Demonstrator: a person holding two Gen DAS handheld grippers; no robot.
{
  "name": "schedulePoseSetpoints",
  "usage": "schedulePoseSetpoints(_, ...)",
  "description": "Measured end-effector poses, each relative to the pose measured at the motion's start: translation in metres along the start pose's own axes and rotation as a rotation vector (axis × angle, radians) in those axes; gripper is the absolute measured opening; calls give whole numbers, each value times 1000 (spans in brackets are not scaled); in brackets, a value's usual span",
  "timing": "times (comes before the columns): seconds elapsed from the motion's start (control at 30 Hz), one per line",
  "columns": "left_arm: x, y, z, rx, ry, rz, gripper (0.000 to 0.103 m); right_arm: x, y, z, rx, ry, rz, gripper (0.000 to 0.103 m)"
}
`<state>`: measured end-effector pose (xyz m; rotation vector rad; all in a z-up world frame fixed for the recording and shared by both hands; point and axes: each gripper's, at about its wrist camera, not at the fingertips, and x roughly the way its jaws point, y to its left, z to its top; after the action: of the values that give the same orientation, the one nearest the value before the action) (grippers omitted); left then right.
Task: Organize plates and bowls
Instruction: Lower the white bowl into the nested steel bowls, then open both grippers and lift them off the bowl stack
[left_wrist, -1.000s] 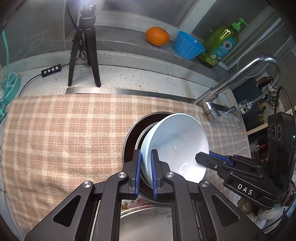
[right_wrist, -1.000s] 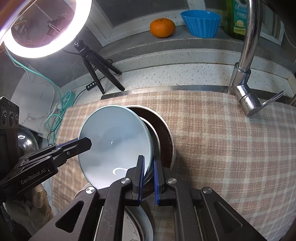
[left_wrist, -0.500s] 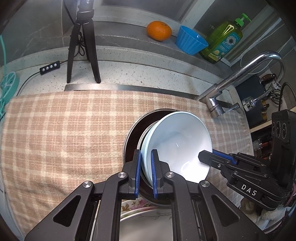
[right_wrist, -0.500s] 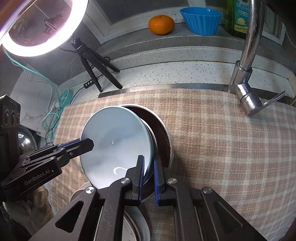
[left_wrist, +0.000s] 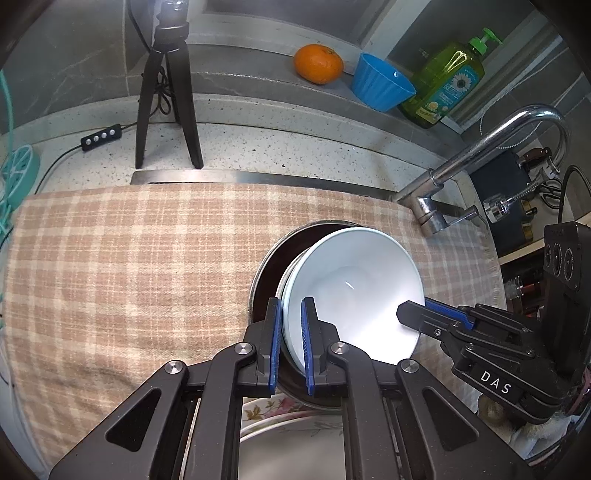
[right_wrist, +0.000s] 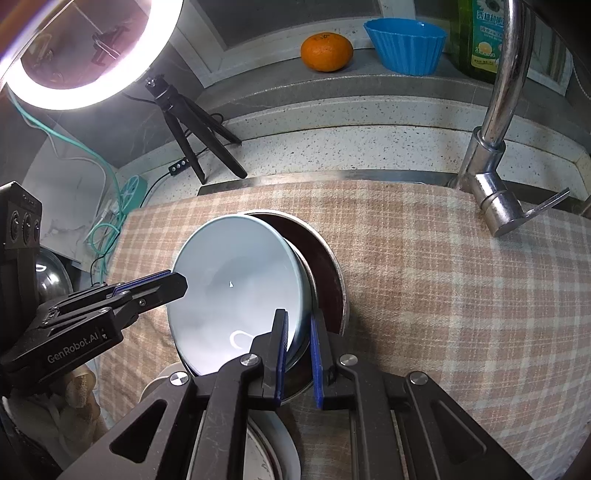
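A pale blue-white bowl (left_wrist: 354, 291) sits nested in a stack with a second light bowl and a dark brown steel-rimmed bowl (left_wrist: 269, 266) beneath it. My left gripper (left_wrist: 290, 341) is shut on the stack's near-left rim. My right gripper (right_wrist: 297, 356) is shut on the opposite rim; its fingers (left_wrist: 436, 314) show in the left wrist view. The stack (right_wrist: 236, 291) is held over a checked cloth (left_wrist: 129, 258). A floral plate (left_wrist: 273, 410) and a steel dish lie below, mostly hidden by the grippers.
A steel faucet (left_wrist: 480, 155) stands at the right. An orange (left_wrist: 318, 63), blue cup (left_wrist: 380, 88) and green soap bottle (left_wrist: 443, 85) sit on the back ledge. A tripod (left_wrist: 166, 92) with ring light (right_wrist: 85, 55) stands at the back left. Teal cable (left_wrist: 14, 170) lies left.
Both grippers have kept their hold on the bowl stack. The stack has shifted slightly forward and to the right over the cloth.
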<state>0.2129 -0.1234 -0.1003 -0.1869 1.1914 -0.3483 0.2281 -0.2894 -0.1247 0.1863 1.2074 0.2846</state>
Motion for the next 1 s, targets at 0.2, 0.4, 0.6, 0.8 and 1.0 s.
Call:
schedulePoseSetpoints(0.2, -2, 2, 0, -2, -9, 4, 9, -7, 3, 2, -11, -26, -17, 16)
schedulePoseSetpoints(0.4, -10, 6, 2, -13, -30, 4, 9, -11, 0, 8, -2, -48, -24, 16)
schedulePoseSetpoints(0.6, -28, 16, 0, -35, -75, 2, 10, -20, -6, 5, 19, -84, 5, 16)
schedulePoseSetpoints(0.8, -42, 33, -10, -64, -107, 13, 33, -32, -22, -3, 64, -116, 45, 16)
schedulePoseSetpoints(1.0, -55, 48, -27, -99, -125, 11, 54, -48, -40, -17, 107, -163, 53, 27)
